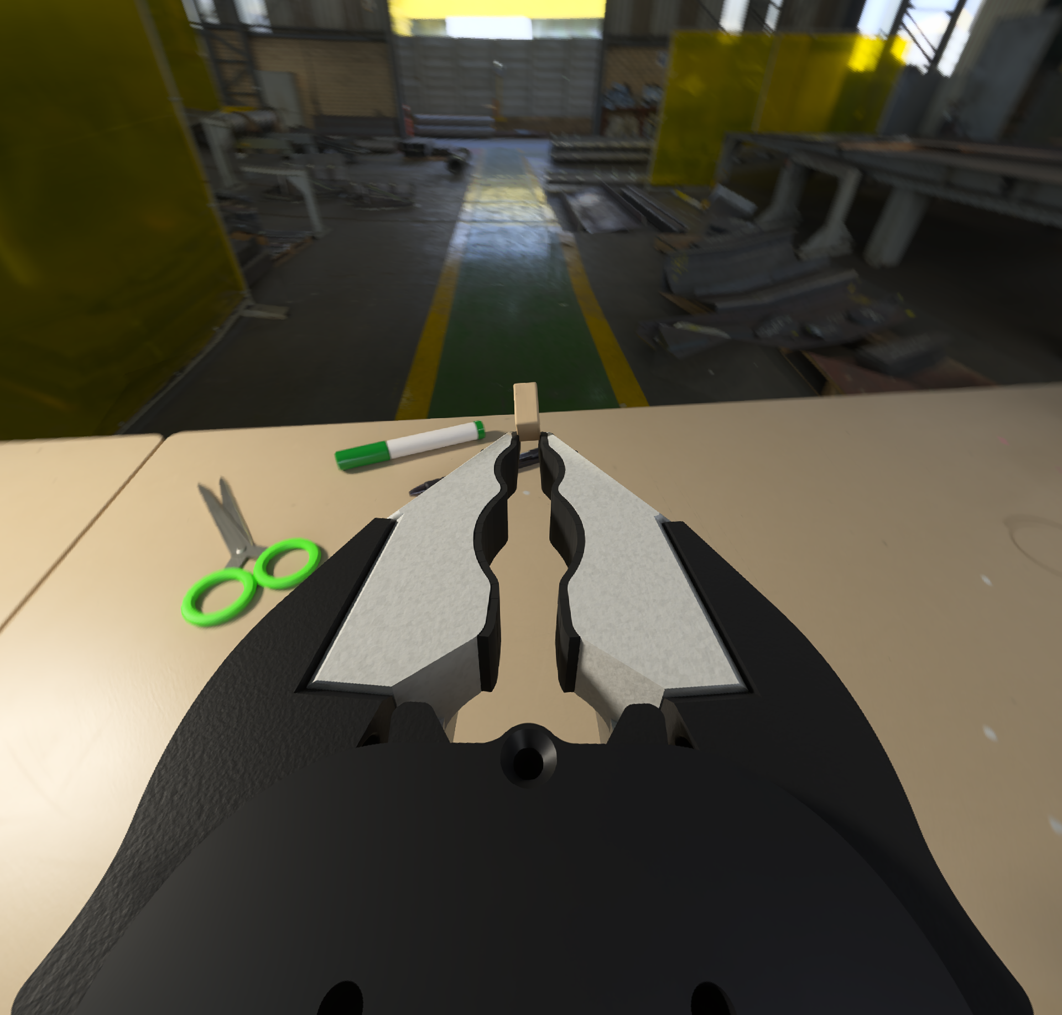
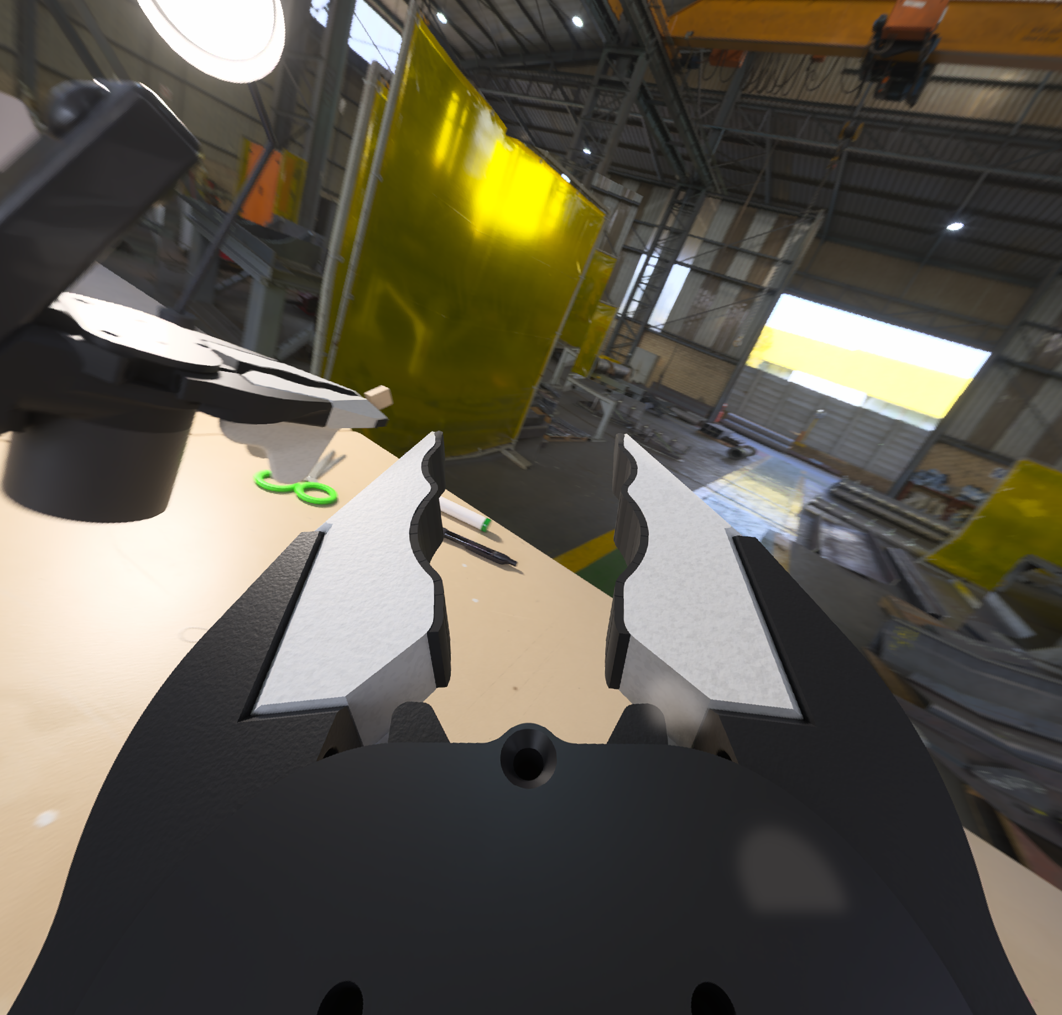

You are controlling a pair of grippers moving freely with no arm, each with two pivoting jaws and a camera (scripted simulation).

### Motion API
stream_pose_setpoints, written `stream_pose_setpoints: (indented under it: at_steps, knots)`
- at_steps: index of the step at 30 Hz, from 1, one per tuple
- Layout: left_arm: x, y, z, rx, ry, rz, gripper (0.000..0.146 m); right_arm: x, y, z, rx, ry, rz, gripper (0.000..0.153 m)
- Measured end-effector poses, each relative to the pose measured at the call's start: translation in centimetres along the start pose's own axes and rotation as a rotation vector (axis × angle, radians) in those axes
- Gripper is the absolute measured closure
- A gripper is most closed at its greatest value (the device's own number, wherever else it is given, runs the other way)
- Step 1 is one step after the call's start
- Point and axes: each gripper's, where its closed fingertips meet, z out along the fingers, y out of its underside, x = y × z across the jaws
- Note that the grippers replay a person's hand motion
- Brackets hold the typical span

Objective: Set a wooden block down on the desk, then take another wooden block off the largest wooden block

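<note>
I see my left gripper (image 1: 526, 438) pinching a small wooden block (image 1: 527, 410) at the very tips of its fingers. The fingers are almost together, with only the block between them. The block sticks up above the tips, up in the air over the tan desk (image 1: 804, 527). From my right side, the left gripper (image 2: 373, 410) shows off to the left with the block (image 2: 379, 396) poking out of its end. My right gripper (image 2: 528, 441) is wide open and holds nothing (it tilts over the desk edge). On the desk lie green-handled scissors (image 1: 247, 562), a green and white marker (image 1: 411, 444) and a dark pen (image 2: 480, 548). I cannot find the largest block anywhere.
</note>
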Motion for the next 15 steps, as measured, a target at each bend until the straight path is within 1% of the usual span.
stream_pose_setpoints:
  at_steps: [3,5,7,11,13,15]
  knots:
    - [1.1,-1.4,0.2,-0.078,0.141,0.116,0.14,1.1,-0.8,-2.2,0.012,-0.059,0.078,0.088]
    - [2.1,-2.1,0.2,-0.168,0.228,0.234,0.14,1.8,-0.4,-3.6,0.003,-0.104,0.104,0.079]
    - [3.9,-2.3,0.0,-0.264,0.363,0.343,0.14,3.1,0.5,-4.8,-0.015,-0.107,0.111,0.069]
    - [7.5,-1.4,-1.1,-0.486,0.643,0.505,0.14,5.7,1.9,-6.8,-0.05,-0.068,0.137,0.059]
    - [8.9,-0.6,-2.2,-0.614,0.752,0.609,0.14,6.3,2.0,-7.6,-0.046,-0.08,0.155,0.056]
    - [9.6,0.4,-3.3,-0.745,0.826,0.737,0.14,6.7,2.3,-8.3,-0.055,-0.092,0.18,0.052]
